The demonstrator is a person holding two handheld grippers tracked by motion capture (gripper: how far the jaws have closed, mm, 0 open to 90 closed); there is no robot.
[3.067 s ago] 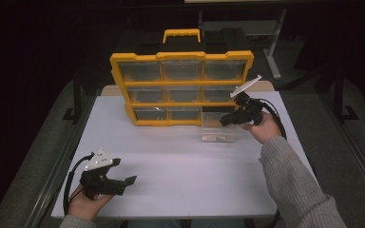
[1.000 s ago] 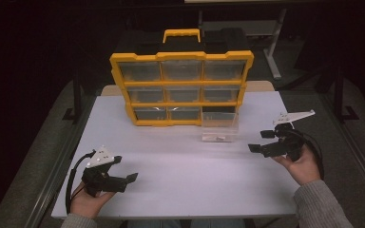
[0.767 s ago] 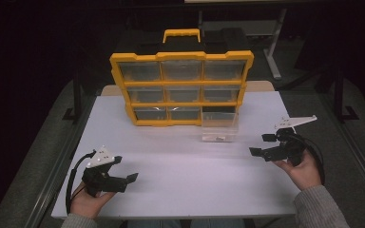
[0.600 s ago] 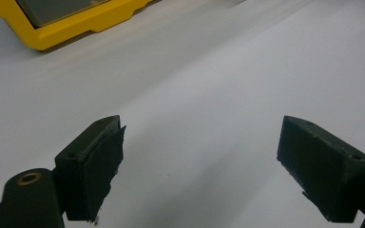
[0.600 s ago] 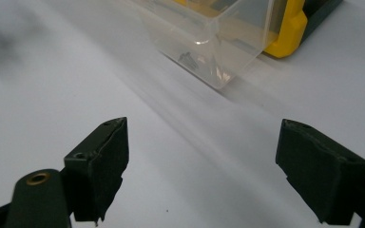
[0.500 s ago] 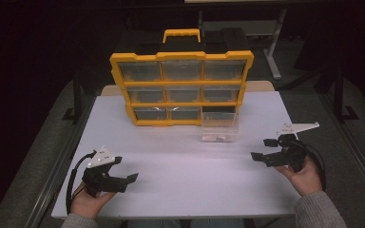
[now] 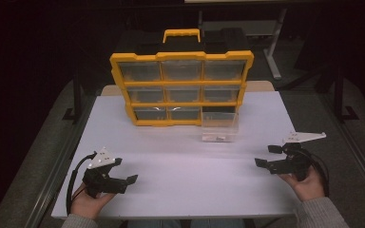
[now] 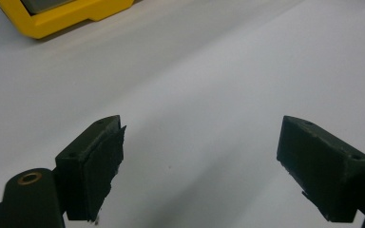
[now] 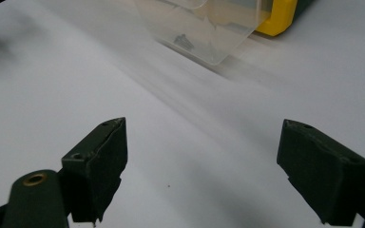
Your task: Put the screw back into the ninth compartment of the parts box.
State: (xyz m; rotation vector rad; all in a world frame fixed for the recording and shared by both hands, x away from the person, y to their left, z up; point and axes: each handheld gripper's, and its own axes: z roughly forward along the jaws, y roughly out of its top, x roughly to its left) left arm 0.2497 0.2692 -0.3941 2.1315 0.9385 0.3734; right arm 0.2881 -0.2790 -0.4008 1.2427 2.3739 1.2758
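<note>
A yellow organizer (image 7: 180, 88) with clear drawers stands upright at the back of the white table (image 7: 185, 190). Its bottom right drawer (image 7: 219, 127) is pulled out onto the table, with small dark parts inside (image 9: 183, 40). My left gripper (image 7: 127, 183) rests low at the front left, held in a hand, jaws wide apart over bare table (image 8: 199, 156). At the front right my right gripper (image 7: 266, 156) is open too, well short of the drawer, nothing between its jaws (image 9: 199, 166).
The organizer's yellow corner (image 8: 52, 21) shows at the top left of the left gripper view. Bare white table lies between the two grippers and in front of the drawer. Dark floor and desk legs (image 7: 273, 47) surround the table.
My right gripper has left the pulled-out drawer and drawn back toward the front right edge of the table, lowering as it went. The left gripper has stayed put.
</note>
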